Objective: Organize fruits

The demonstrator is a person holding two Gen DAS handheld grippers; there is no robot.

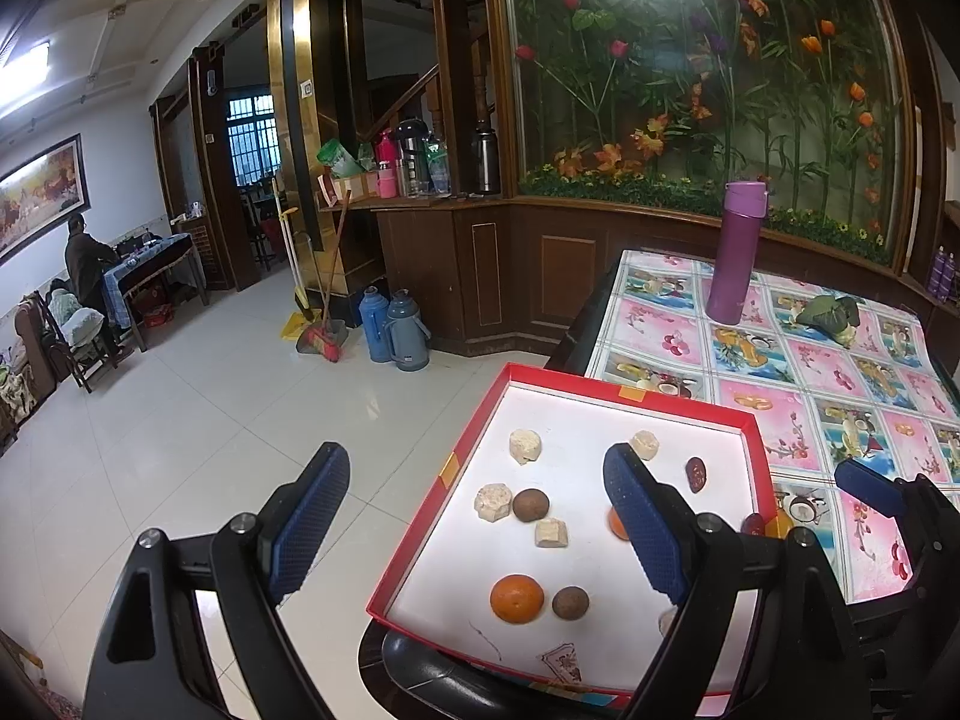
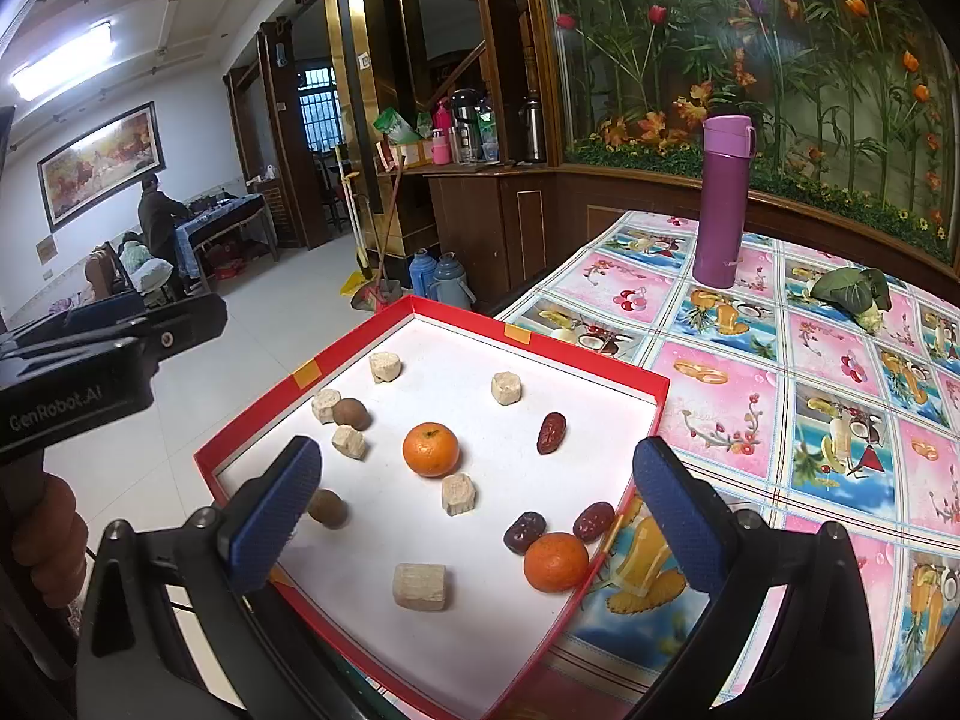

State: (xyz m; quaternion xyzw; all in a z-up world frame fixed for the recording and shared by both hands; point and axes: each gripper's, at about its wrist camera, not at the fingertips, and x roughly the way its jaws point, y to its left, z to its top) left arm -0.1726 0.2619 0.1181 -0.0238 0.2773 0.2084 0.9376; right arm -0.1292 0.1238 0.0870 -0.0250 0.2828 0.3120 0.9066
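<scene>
Fruits: two mandarins, three red dates and three round brown longan-like fruits lie loose on the white floor of a red-walled box tray [image 2: 651, 387], mixed with pale beige cut chunks.
Central mandarin [image 2: 431, 449]: near the middle of the tray, apart from the other fruit, with a beige chunk [image 2: 458, 493] just below it in the right wrist view.
Second mandarin [image 2: 555, 561]: close to the tray's right wall, two red dates [image 2: 524, 532] just beside it at the top.
Third date [image 2: 551, 432]: alone, nearer the right wall than the central mandarin.
Brown fruits: one [image 2: 351, 413] touches a beige chunk near the left wall; another [image 2: 327, 507] sits partly behind the right gripper's left finger.
Tray position: on the corner of a table [image 2: 840, 396] covered with a pink and blue fruit-print cloth, its left part overhanging the tiled floor [image 1: 198, 420].
Right gripper [image 2: 480, 516]: jaws apart, clamped on nothing, held over the near half of the tray.
Left gripper [image 1: 480, 528]: jaws wide apart and empty; one finger is over the floor, the other over the tray.
Table beyond: an upright purple flask [image 2: 720, 204] and a green leafy bundle [image 2: 852, 294], well apart from the tray.
Background: a glass panel with artificial flowers [image 1: 690, 78], two thermos jugs [image 1: 393, 330] and a broom on the floor, and a person [image 1: 84, 258] at a distant table.
</scene>
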